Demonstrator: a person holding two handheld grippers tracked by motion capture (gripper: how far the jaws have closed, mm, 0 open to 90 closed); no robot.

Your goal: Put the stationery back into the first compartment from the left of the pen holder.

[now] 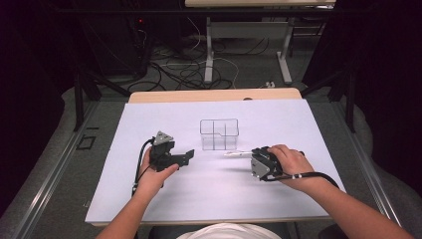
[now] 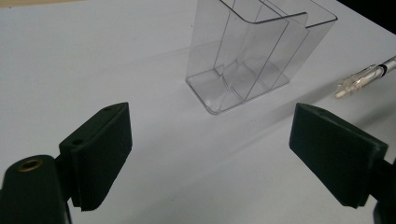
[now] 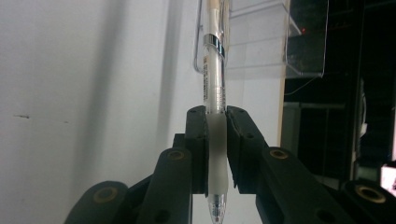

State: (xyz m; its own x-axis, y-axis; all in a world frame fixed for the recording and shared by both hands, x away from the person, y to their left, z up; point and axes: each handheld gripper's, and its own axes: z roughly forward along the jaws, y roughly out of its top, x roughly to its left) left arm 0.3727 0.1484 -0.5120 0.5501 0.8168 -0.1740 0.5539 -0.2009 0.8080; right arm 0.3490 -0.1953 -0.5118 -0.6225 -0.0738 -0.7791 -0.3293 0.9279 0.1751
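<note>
A clear plastic organizer [image 1: 219, 134] with several compartments stands upright near the middle of the white sheet; it is empty in the left gripper view [image 2: 254, 56]. My right gripper [image 1: 252, 156] is to its right and is shut on a clear pen [image 1: 237, 154], which points left toward the organizer's base. In the right gripper view the pads [image 3: 198, 144] clamp the pen's frosted grip [image 3: 215, 149], the writing tip toward the camera and the organizer [image 3: 271, 42] beyond. My left gripper [image 1: 188, 156] lies left of the organizer, its jaws wide open [image 2: 210, 135] with nothing between them. The pen's clip end [image 2: 366, 77] shows at the right.
A white sheet [image 1: 149, 199] covers the table, whose wooden far edge [image 1: 214, 94] shows behind it. Beyond are a dark floor with loose cables [image 1: 184, 69] and the legs of another table [image 1: 209, 50]. Dark frame struts stand at both sides.
</note>
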